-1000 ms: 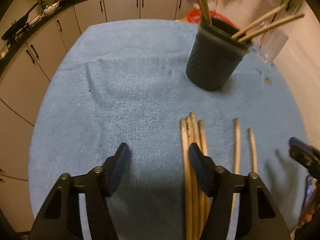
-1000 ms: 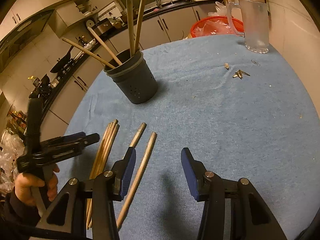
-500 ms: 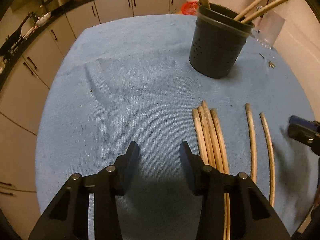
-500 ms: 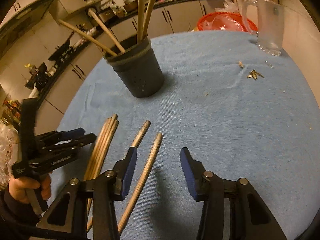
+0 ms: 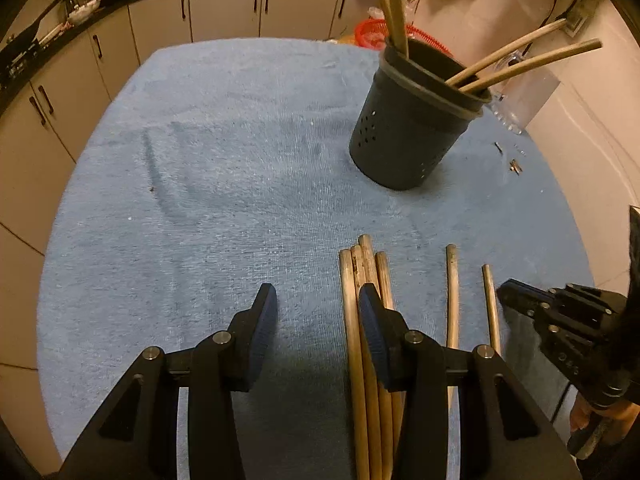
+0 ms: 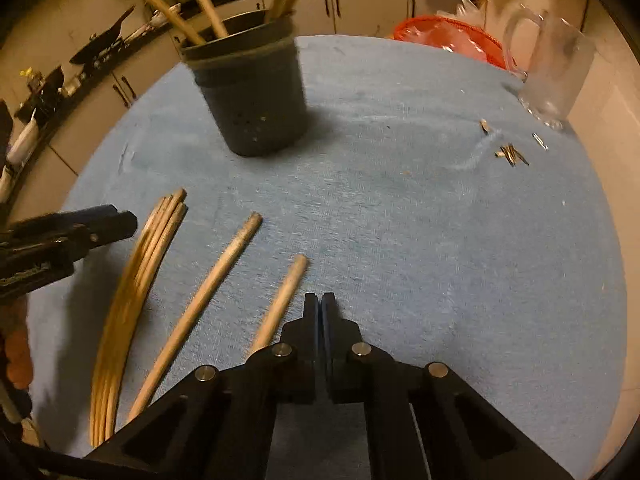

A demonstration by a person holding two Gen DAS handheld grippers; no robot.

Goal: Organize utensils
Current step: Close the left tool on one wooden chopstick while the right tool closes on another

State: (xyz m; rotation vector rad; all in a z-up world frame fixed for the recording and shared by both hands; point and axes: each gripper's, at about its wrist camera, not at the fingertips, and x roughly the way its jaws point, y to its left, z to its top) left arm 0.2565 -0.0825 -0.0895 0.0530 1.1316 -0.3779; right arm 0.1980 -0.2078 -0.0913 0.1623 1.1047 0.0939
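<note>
Chopsticks point(image 5: 370, 320) lie loose at five o'clock from the holder point(image 5: 412, 128), awaiting pickup: left gripper point(image 5: 316, 320) half open and empty, right gripper point(image 6: 320, 316) closed on nothing.

A blue towel-covered table point(image 5: 224, 184) carries a dark holder point(image 5: 408, 132), loose chopsticks point(image 5: 366, 340) and a glass mug point(image 6: 554, 76).

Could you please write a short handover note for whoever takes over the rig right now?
Left gripper: open, empty, low over the blue towel, its right finger over the bundle of four chopsticks.
Right gripper: shut, empty, beside the nearest loose chopstick.
Second loose chopstick lies between that one and the bundle.
Done: four chopsticks stand in the dark holder.
Left: six chopsticks on the towel still to go into the holder.
</note>
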